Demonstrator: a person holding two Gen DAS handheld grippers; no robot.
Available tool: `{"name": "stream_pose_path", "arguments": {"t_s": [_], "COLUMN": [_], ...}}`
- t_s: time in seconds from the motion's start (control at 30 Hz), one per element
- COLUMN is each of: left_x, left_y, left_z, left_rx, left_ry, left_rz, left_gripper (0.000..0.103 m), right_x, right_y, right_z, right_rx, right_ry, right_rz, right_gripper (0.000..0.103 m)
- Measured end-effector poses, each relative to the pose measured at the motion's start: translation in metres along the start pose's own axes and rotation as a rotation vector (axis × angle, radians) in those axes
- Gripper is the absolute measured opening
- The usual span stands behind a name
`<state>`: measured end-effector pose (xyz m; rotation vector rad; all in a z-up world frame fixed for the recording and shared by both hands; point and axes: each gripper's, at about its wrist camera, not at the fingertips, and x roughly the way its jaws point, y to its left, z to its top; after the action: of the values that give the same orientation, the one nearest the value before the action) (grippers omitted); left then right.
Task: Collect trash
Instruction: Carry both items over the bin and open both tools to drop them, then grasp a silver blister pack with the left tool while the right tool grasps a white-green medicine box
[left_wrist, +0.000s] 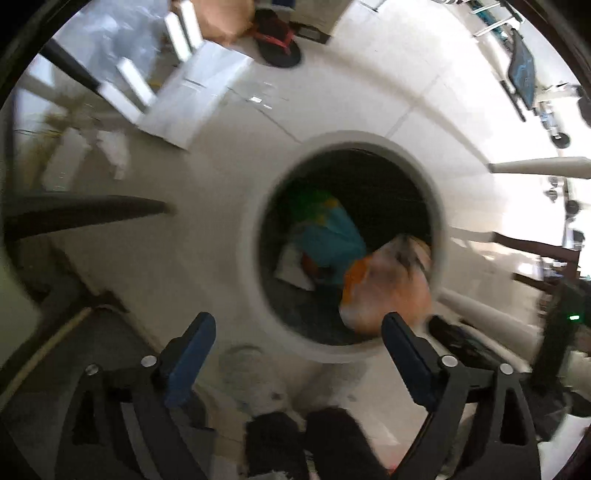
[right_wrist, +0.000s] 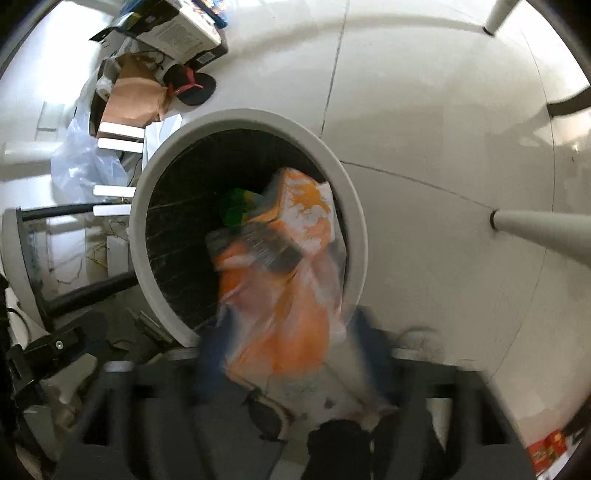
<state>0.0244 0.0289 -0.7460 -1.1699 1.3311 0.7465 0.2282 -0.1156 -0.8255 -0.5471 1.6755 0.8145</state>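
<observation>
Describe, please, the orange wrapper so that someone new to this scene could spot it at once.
Find the round white-rimmed bin with the dark liner, standing on the pale tiled floor. At its opening, between the fingers of the right gripper, is the orange wrapper. Its orange and white crinkled plastic stands out from the blue and green trash deeper inside.

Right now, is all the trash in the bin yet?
Not quite. Some is already in: a blue wrapper and something green lie inside the round bin. An orange and white plastic bag is between the right gripper fingers, over the bin's opening; blur hides the grip. The left gripper is open and empty. A red packet on the floor may be left.
</observation>
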Motion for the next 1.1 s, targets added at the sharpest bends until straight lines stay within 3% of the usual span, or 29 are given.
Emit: {"name": "stream_pose_path", "arguments": {"t_s": [0.13,0.3,0.73,1.1], "left_x": [-0.025,-0.051,-0.131,-0.241], "left_y": [0.003,-0.005,-0.028,-0.037], "left_z": [-0.024,-0.053,-0.088,-0.145], "left_rx": [0.028,0.054,0.095,0.112], "left_ry": [-0.072,-0.100,-0.168,-0.148], "left_rz": [0.179,0.261,0.276,0.256], "left_gripper": [0.100,0.100,0.100,0.100], "right_x": [-0.017,-0.051,-0.160,-0.275], "right_y": [0.012,0.026,0.039,0.076], "right_z": [-0.014,-0.033,-0.065,-0.120], "right_rx": [-0.098,-0.166,-0.106,-0.124], "right_ry": [-0.042,-0.111,-0.206,-0.226], "right_rz": [-0.136,-0.246,-0.267,-0.223], "right_gripper": [0.100,0.101,0.101,0.101]}}
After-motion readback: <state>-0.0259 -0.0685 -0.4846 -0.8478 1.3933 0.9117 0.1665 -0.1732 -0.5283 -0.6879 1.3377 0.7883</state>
